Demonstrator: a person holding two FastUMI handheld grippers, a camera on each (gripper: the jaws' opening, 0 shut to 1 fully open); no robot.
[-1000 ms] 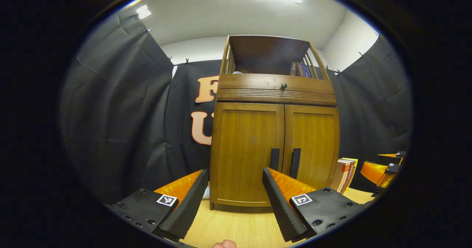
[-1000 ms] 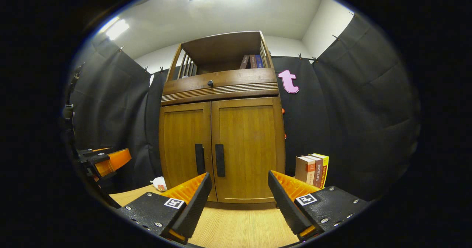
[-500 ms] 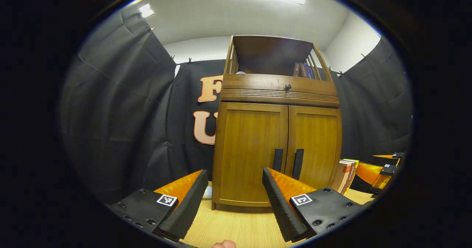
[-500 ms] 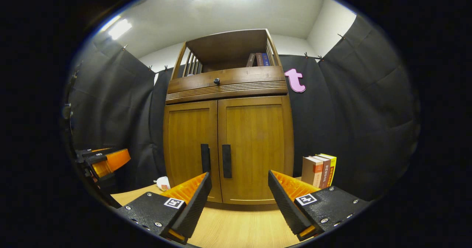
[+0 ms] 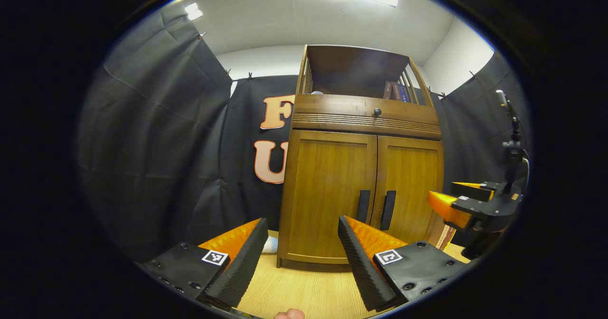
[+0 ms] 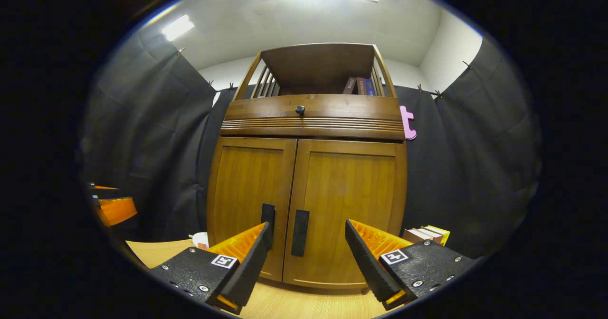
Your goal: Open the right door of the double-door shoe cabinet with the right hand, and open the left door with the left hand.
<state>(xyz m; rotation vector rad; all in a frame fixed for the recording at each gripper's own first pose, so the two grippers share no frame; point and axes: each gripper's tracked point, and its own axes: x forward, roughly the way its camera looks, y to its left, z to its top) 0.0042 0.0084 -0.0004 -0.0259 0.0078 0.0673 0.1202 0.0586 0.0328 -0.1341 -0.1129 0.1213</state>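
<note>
Left gripper view: the left gripper (image 5: 300, 243) hangs in front of the shoe cabinet (image 5: 363, 167), jaws spread wide and holding nothing. The left door (image 5: 328, 193) sits dead ahead beyond the gap, closed flush. Its dark left handle (image 5: 363, 206) stands upright at the cabinet's centre seam, just above the inner finger, so it lies forward and a little to the seam side of the jaws. The right gripper (image 5: 453, 200) shows at the cabinet's right flank, level with the handles and, by the look of it, closer in.

Right gripper view: the right gripper (image 6: 306, 250) faces the cabinet from close range, jaws wide open and empty. The right door (image 6: 349, 205) is shut. Its right handle (image 6: 300, 232) is a vertical bar just right of the seam, and it falls between the two fingers, nearer the seam-side one. The gap runs crosswise to that upright bar, so the jaws look set to straddle it. Judging from both views, the right hand is the nearer one, and its door comes first; a straight push forward should bring the bar between the fingers.
</note>
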